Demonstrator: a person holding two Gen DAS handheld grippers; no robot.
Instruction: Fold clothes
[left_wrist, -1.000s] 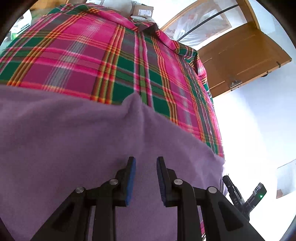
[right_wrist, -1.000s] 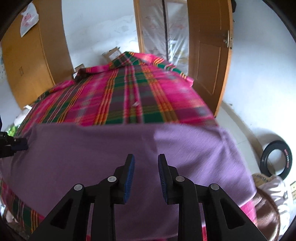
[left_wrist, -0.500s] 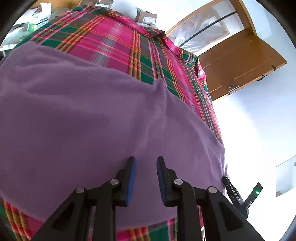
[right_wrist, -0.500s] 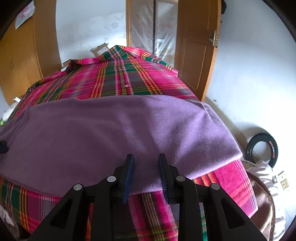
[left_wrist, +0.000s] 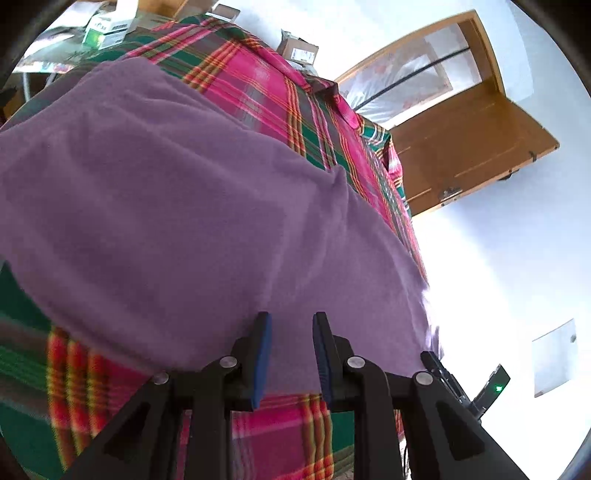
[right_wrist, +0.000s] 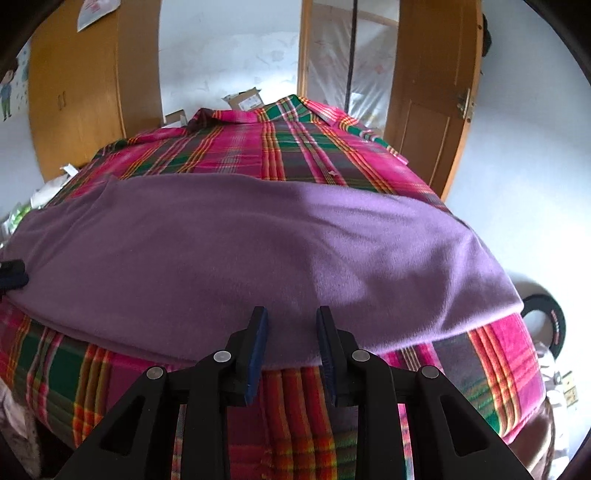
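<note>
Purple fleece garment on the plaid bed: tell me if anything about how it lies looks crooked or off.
The purple fleece garment lies mostly flat on the pink-and-green plaid bedspread. One raised ridge puckers its far edge. Nothing else stands out.

A big soft purple cloth (right_wrist: 258, 258) lies flat across a bed with a pink, green and red checked cover (right_wrist: 295, 155). The right gripper (right_wrist: 290, 325) hangs over the cloth's near edge, its two blue-padded fingers (right_wrist: 256, 343) apart with nothing between them.
</note>
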